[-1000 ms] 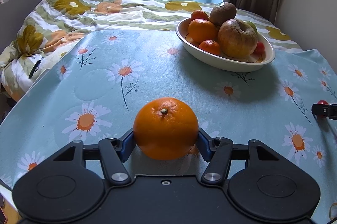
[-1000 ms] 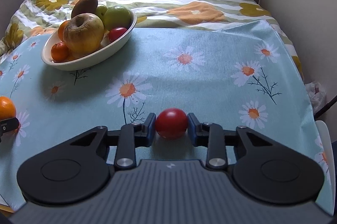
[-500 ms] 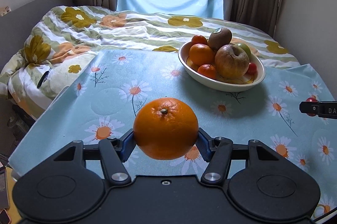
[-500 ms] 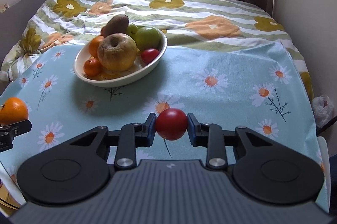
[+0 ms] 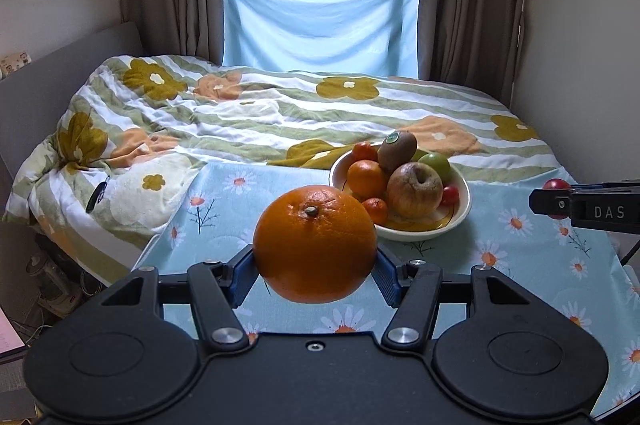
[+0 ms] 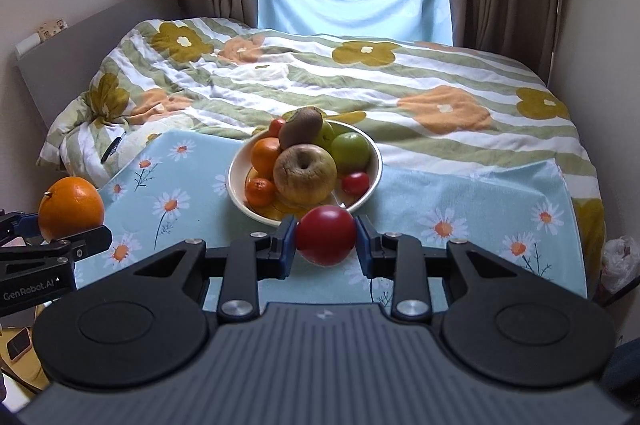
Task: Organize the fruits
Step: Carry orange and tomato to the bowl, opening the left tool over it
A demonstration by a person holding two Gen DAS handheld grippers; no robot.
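The left gripper (image 5: 315, 267) is clamped on a large orange (image 5: 315, 243), held clear above the daisy-print tablecloth (image 5: 520, 265), and the right gripper (image 6: 326, 243) is clenched on a small red fruit (image 6: 326, 235), also off the cloth. Only the left wrist view shows the floor clutter below the cloth's left edge; only the right wrist view shows the green apple (image 6: 351, 149) whole behind the wrinkled apple (image 6: 304, 175) and the cloth's right edge dropping off beside a pale bag (image 6: 620, 261). The white bowl (image 6: 236, 185) sits at the cloth's far edge against the flowered quilt (image 6: 400, 85), heaped with fruit, a kiwi (image 6: 301, 127) on top. Bare cloth lies open between the bowl and both grippers, wider to the bowl's right than left
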